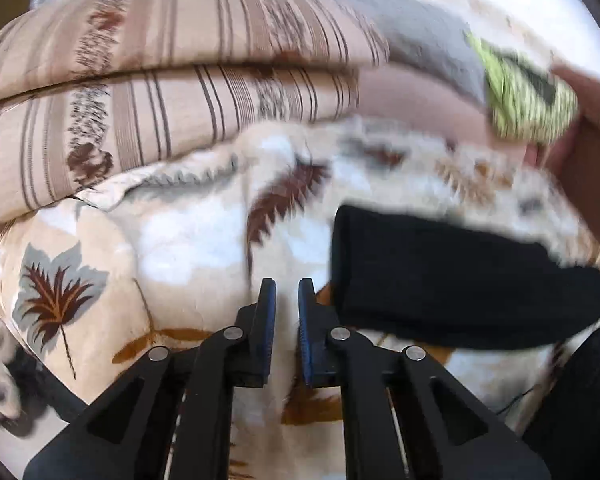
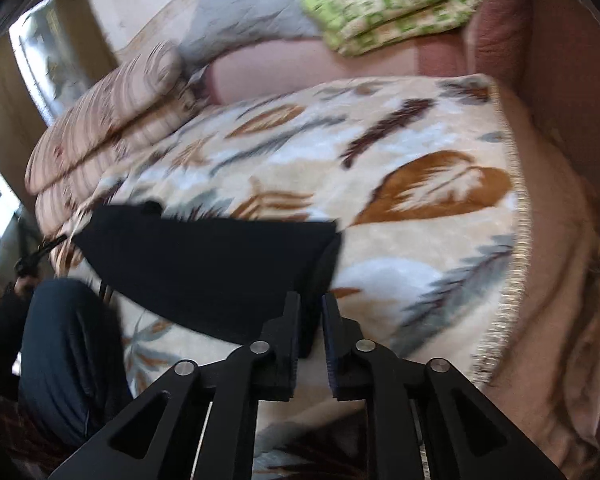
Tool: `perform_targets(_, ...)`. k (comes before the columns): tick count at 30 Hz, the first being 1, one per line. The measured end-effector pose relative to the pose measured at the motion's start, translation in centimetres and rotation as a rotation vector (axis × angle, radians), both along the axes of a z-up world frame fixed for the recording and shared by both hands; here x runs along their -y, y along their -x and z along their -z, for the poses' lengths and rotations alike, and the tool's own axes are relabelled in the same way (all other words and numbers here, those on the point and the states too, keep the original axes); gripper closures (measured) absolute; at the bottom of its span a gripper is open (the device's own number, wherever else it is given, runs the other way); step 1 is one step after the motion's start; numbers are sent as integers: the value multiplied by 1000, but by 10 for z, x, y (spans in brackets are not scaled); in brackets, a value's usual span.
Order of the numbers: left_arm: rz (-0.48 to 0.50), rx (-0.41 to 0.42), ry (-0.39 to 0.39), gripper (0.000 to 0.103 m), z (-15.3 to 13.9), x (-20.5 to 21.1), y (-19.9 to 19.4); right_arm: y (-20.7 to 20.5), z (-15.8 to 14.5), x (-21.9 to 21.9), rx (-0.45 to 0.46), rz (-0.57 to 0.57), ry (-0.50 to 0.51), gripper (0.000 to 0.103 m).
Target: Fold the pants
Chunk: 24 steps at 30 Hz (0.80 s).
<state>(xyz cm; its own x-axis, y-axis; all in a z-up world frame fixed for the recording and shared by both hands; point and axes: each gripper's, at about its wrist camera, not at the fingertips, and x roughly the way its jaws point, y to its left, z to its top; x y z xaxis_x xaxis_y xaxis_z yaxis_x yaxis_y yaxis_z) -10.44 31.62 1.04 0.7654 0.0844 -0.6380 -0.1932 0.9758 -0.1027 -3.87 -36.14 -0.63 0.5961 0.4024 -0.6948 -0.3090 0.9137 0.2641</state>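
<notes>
Left gripper (image 1: 287,284): I see its jaws slightly parted, nothing between them.
Right gripper (image 2: 311,298): mine likewise stands narrowly apart, empty.
Pants (image 1: 452,276): folded black, lying on the leaf-print blanket (image 1: 188,232).
Striped bedding (image 1: 172,80): stacked behind.

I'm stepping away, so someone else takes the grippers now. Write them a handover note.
Left gripper: jaws a narrow gap apart, nothing between them, over the leaf-print blanket just left of the pants.
Right gripper: jaws slightly apart, at the near edge of the black pants; no grip visible.
Pants: lying on the blanket as a compact dark slab, apparently already folded over at least once.
Around: striped bedding and a green patterned cloth at the back.
Left to do: check the fold is square, finish any last fold, smooth it.
</notes>
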Motion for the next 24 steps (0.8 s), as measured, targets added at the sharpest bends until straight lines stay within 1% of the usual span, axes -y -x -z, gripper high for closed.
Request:
perform_targets(2, 46, 56, 47, 87, -12, 13, 5, 5, -12, 6, 66, 29, -36, 89)
perform_targets(4, 120, 77, 113, 71, -16, 35, 4, 9, -21, 2, 112, 17, -57, 88)
perform_targets(6, 194, 65, 164, 70, -9, 60, -2, 11, -27, -12, 140, -26, -56, 88)
perform_targets(7, 213, 50, 158, 70, -3, 71, -6, 11, -28, -20, 145, -49, -43, 88)
perform_targets(8, 224, 31, 135, 70, 5, 81, -9, 11, -28, -26, 146, -63, -34, 88)
perform_targets(9, 216, -5, 99, 70, 16, 88, -16, 10, -25, -34, 137, -96, -20, 88)
perform_targets(11, 181, -56, 50, 75, 34, 90, -24, 8, -16, -47, 103, -159, 7, 89)
perform_targets(12, 182, -53, 55, 75, 41, 89, -24, 7, -7, -54, 66, -194, 32, 89)
perform_targets(13, 186, -31, 56, 75, 42, 88, -21, 3, 10, -63, -17, -234, 80, 89)
perform_targets(14, 189, -27, 45, 75, 42, 90, -19, 1, 25, -68, -83, -251, 133, 89)
perform_targets(15, 189, -24, 39, 75, 41, 91, -17, 0, 42, -74, -141, -257, 230, 94)
perform_targets(16, 187, -23, 42, 75, 41, 91, -14, 4, 43, -77, -105, -284, 264, 95)
perform_targets(17, 187, -22, 46, 75, 41, 91, -13, 5, 35, -75, -78, -279, 262, 95)
perform_targets(18, 187, -20, 49, 75, 41, 91, -13, 5, 29, -71, -59, -246, 256, 94)
perform_targets(19, 187, -18, 54, 75, 41, 89, -14, 4, 23, -66, -38, -209, 249, 88)
perform_targets(20, 186, -18, 59, 75, 41, 89, -14, 3, 16, -62, -14, -185, 238, 88)
perform_targets(23, 182, -15, 58, 75, 41, 92, -16, -1, -9, -63, 102, -169, 142, 88)
perform_targets(24, 180, -15, 50, 75, 42, 94, -16, -5, -11, -68, 114, -181, 122, 88)
